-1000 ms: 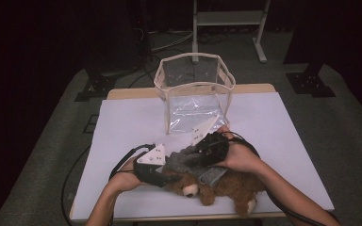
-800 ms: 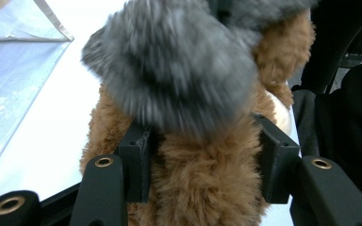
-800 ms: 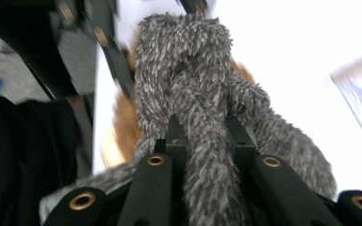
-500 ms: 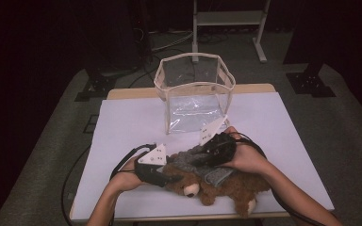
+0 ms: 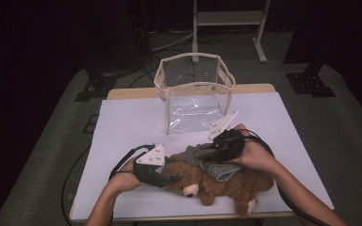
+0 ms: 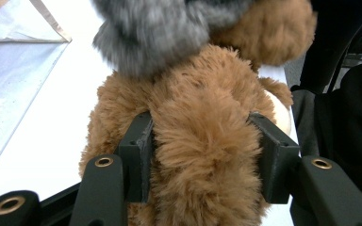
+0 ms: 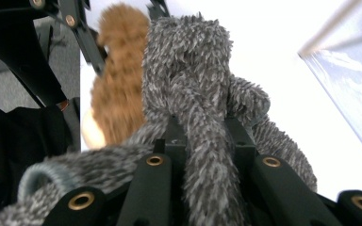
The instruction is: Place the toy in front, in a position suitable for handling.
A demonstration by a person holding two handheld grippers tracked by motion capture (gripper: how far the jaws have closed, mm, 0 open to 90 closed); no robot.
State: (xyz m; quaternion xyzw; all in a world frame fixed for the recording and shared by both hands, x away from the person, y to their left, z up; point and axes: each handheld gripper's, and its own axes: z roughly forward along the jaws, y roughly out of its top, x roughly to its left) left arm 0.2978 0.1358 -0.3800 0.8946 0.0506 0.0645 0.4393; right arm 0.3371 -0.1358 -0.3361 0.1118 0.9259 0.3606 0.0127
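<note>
A brown teddy bear (image 5: pixel 226 186) lies near the front edge of the white table (image 5: pixel 132 122), its head toward the left. A grey fuzzy garment (image 5: pixel 206 160) is draped over its upper body. My left gripper (image 5: pixel 169 172) is at the bear's head end. In the left gripper view my left gripper (image 6: pixel 202 155) is shut on a thick tuft of the bear's brown fur (image 6: pixel 202 141). My right gripper (image 5: pixel 215 149) comes in from the right above the bear. In the right gripper view my right gripper (image 7: pixel 205 141) is shut on a fold of the grey garment (image 7: pixel 188 70).
A clear plastic bin with beige trim (image 5: pixel 195 89) stands open at the back middle of the table, just beyond the bear. Cables trail from both grippers across the table. A metal stand (image 5: pixel 228 19) is on the floor behind.
My right gripper has shifted a little to the right, drawing the grey garment with it. The left gripper and the bear have stayed put.
</note>
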